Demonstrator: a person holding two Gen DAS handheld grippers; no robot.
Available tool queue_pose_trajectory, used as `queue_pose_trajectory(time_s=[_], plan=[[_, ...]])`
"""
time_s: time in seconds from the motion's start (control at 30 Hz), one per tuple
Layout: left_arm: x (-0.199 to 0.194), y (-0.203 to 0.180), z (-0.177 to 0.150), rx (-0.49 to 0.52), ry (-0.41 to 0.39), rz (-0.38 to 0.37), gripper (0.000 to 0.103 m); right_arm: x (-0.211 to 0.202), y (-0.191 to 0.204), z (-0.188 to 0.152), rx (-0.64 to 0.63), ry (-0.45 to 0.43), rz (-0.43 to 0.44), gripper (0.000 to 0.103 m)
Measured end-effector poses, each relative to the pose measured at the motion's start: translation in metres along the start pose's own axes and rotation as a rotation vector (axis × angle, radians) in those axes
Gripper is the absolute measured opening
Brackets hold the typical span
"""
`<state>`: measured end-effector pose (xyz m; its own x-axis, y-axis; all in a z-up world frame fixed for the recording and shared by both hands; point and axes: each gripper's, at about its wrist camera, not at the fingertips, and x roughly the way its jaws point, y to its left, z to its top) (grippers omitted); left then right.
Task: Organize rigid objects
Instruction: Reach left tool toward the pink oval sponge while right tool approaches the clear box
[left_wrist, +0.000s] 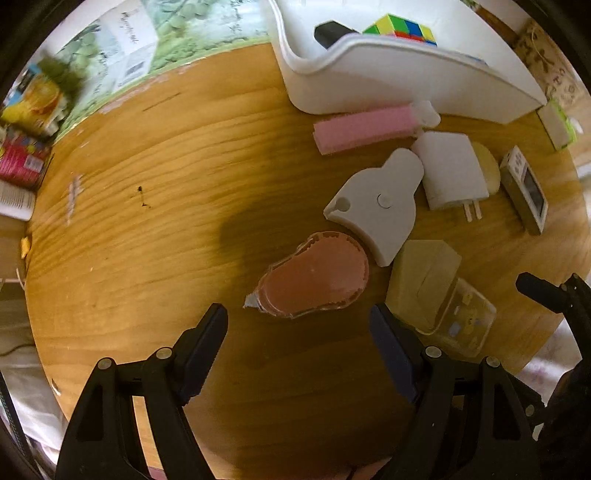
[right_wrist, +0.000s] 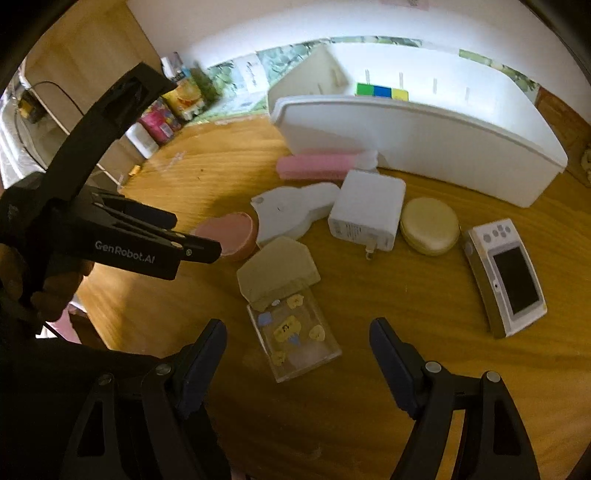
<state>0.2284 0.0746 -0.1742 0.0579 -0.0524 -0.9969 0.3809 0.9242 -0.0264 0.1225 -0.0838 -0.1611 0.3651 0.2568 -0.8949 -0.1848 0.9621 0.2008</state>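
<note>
Both grippers are held open and empty: the left gripper (left_wrist: 299, 332) above the pink tape dispenser (left_wrist: 314, 275), the right gripper (right_wrist: 297, 343) near the clear card case (right_wrist: 295, 332).

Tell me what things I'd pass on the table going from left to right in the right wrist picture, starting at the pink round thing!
Pink round case → clear box with yellow stickers → white charger plug → tan round case → white handheld device with a screen.
</note>
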Motion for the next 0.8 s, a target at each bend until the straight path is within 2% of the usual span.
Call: queue_pose_trajectory(time_s=[0.53, 0.73, 0.8], plan=[[0.032, -0.007, 0.017, 0.083, 0.113, -0.001, 0.082, 0.02, 0.012, -0.002, -0.015, 0.099, -0.121, 0.08], [0.033, -0.008, 0.027, 0.084, 0.105, 0.008, 0.082, 0.028, 0.013, -0.002, -0.022, 0.14, -0.138, 0.08], [0.034, -0.01, 0.03, 0.085, 0.106, 0.014, 0.082, 0.031, 0.012, -0.002, -0.028, 0.155, -0.147, 0.077]])
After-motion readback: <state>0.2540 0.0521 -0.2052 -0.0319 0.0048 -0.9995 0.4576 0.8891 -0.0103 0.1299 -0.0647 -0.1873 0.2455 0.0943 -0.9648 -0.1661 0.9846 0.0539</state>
